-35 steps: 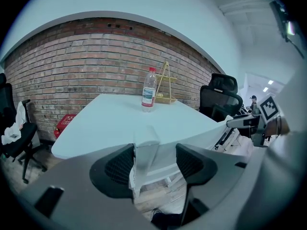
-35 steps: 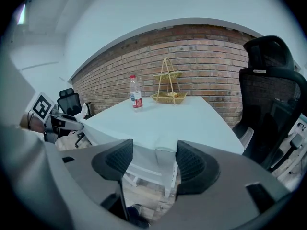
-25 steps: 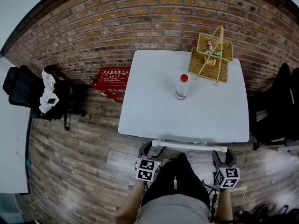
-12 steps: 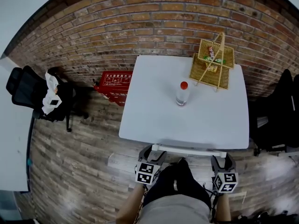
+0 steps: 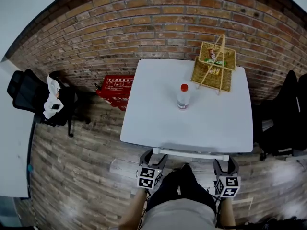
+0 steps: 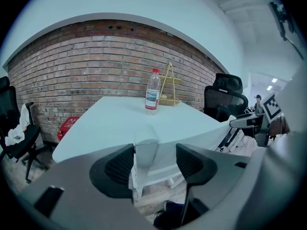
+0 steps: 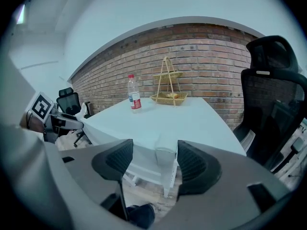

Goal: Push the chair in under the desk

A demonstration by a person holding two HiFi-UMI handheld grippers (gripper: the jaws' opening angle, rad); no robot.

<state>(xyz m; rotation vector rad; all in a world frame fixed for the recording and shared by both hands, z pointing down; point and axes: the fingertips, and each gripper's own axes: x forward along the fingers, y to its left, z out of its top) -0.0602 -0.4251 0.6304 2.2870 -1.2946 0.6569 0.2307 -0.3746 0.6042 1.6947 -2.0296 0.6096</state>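
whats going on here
A person is at the near edge of a white desk with a gripper in each hand. The left gripper and right gripper each have open jaws around one end of the white chair back, right at the desk edge. A bottle and basket stand on the desk.

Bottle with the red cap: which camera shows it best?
Left gripper view: the bottle stands whole, side-on, cap and label clear. Right gripper view shows it side-on but smaller. Head view looks down on it.
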